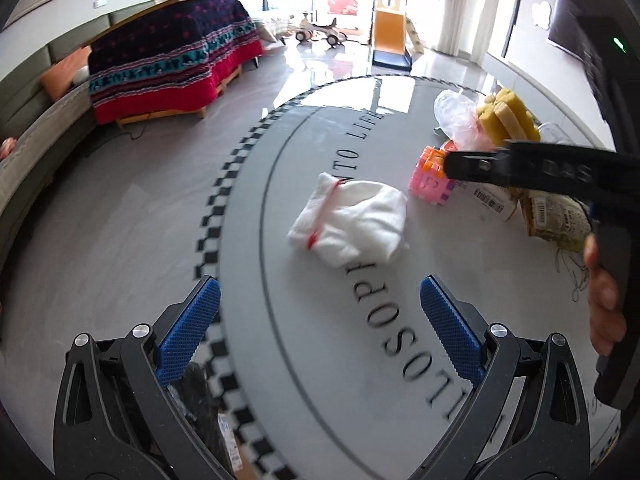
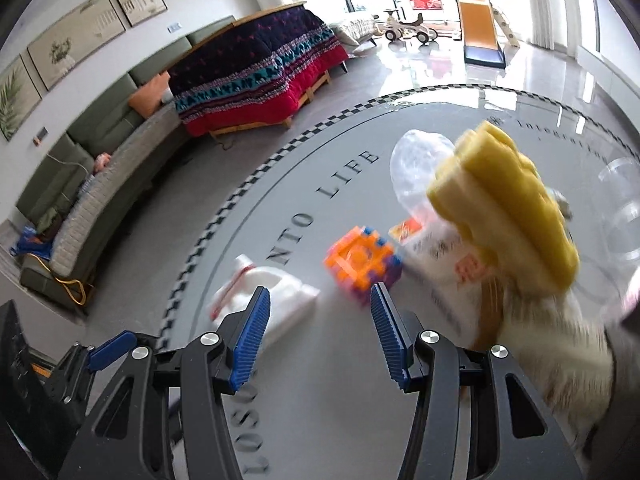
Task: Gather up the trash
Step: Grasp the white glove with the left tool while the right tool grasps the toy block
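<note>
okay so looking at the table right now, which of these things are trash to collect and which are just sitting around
Likely trash, as a judgement:
- crumpled clear plastic bag
- printed paper packets
- white cloth pouch, possibly

Just lying about:
- orange and pink block toy
- yellow sponge
- clear cups
- blanket-covered table, sofa and ride-on toys off in the room

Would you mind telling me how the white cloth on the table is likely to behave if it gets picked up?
The white cloth lies crumpled and folded, so it will probably hang limp and unfold. It looks thin and fluffy, so likely light. Its soft, textured surface should grip well rather than slip.
</note>
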`<action>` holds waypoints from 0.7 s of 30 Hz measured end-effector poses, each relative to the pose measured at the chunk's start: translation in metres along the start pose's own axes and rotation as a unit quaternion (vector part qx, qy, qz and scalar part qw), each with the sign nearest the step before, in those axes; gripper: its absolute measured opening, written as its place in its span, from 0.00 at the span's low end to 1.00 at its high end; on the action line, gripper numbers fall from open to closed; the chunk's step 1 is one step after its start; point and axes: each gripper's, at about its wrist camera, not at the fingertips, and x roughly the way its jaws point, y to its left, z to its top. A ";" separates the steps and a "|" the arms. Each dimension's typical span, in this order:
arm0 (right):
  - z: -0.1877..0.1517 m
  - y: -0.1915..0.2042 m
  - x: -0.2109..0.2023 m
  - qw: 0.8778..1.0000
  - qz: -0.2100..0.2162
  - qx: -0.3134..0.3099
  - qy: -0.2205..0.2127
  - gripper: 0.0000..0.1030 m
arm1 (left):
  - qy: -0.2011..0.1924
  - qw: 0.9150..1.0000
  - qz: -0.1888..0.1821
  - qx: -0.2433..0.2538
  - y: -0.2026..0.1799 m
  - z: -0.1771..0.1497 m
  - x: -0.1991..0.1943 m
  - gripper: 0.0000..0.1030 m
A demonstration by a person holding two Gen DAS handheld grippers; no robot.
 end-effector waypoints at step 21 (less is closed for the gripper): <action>0.020 0.004 0.019 0.998 -0.043 -0.050 -0.020 0.48 | 0.032 0.999 -0.022 0.011 -0.010 0.041 0.069 0.94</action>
